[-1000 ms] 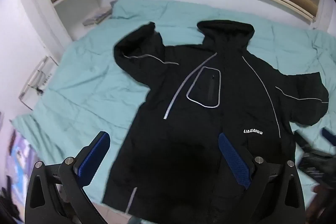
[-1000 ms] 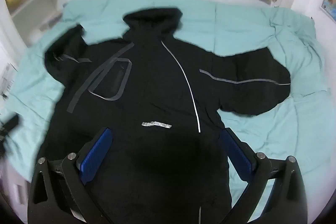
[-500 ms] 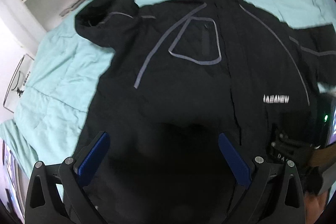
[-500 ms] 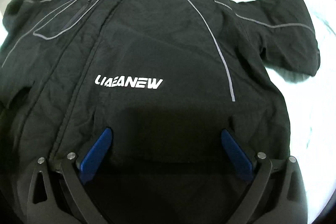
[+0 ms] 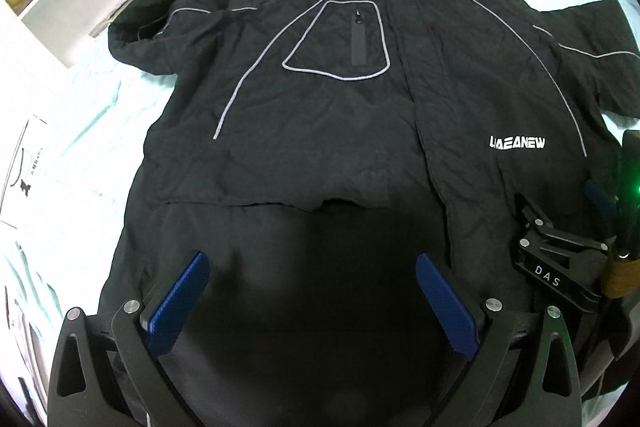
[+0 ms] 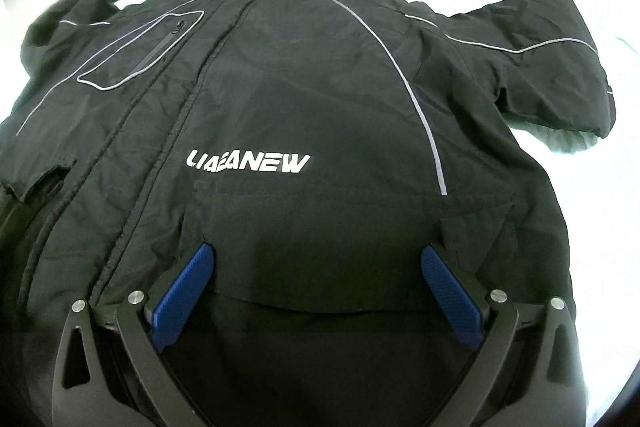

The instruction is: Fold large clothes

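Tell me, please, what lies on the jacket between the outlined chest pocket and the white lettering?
The jacket's closed front placket runs down between the chest pocket and the lettering; both wrist views show it, with nothing else lying there.

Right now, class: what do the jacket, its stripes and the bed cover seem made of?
Jacket: likely matte woven synthetic, lightly padded; fine crinkles, soft puffy sleeves.
Stripes: grey piping, possibly reflective; paler than the cloth.
Bed cover: soft mint quilted fabric, probably cotton or polyester; gentle folds.
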